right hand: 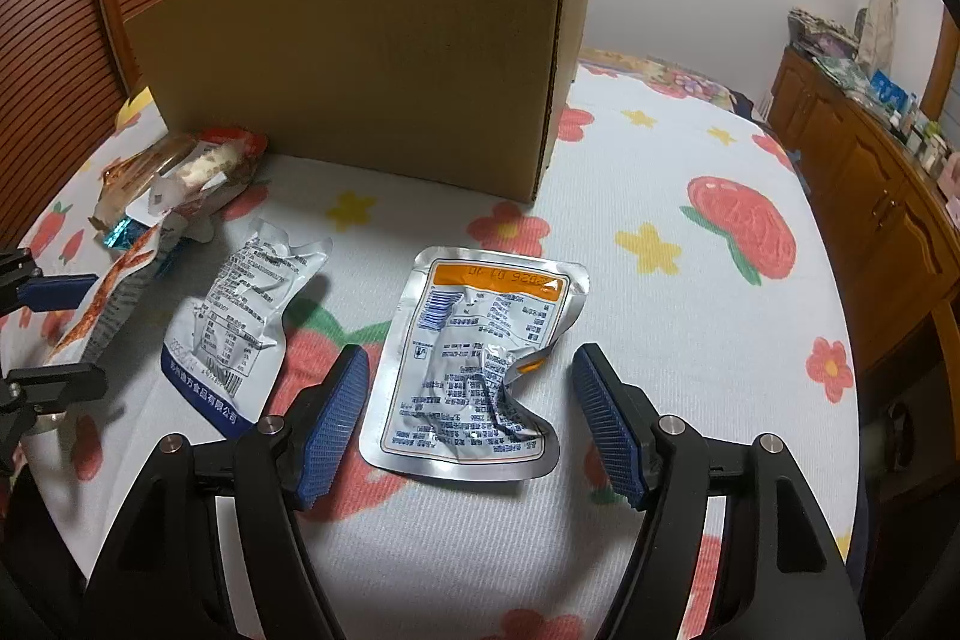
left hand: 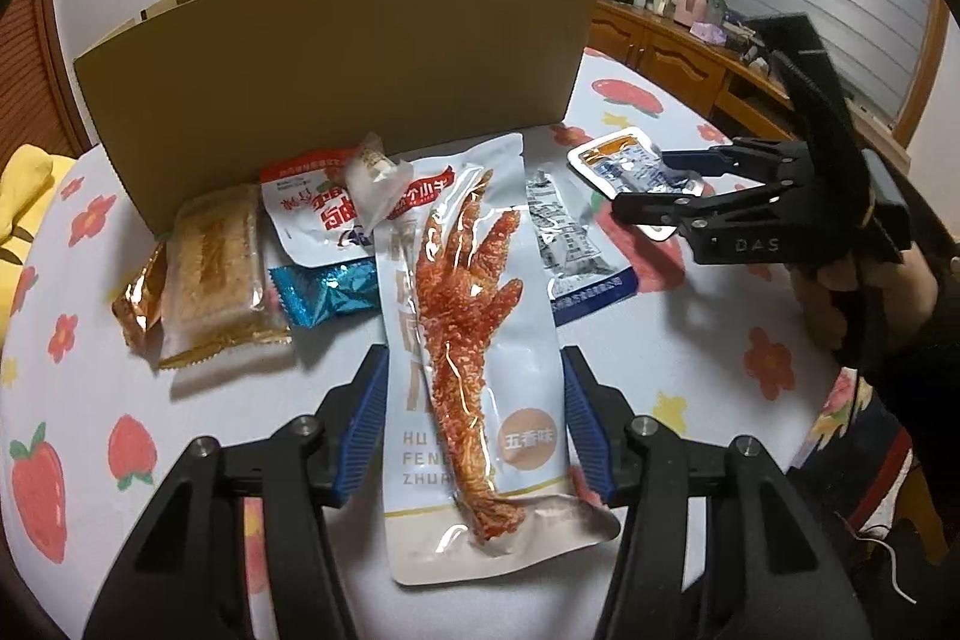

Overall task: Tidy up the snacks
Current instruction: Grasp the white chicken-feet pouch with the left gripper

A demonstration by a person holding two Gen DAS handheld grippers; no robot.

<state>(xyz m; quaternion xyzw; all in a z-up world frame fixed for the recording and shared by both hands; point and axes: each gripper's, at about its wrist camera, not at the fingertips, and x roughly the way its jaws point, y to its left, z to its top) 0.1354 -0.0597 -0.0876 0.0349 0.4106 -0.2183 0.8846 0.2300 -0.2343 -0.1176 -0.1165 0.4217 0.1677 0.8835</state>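
Note:
A long pale-blue chicken-foot packet lies lengthwise between my left gripper's blue pads, which meet both of its long edges. A crumpled silver foil pouch with an orange band lies flat on the flowered bedspread. My right gripper straddles it, open, with a gap at each side. In the left wrist view the right gripper is at the right, over that pouch. A tall cardboard box stands behind the snacks.
A silver-and-blue pouch lies left of the foil pouch. A cracker packet, a blue foil sweet, a red-and-white bag and a small clear-wrapped snack crowd the box's foot. A wooden cabinet runs along the right.

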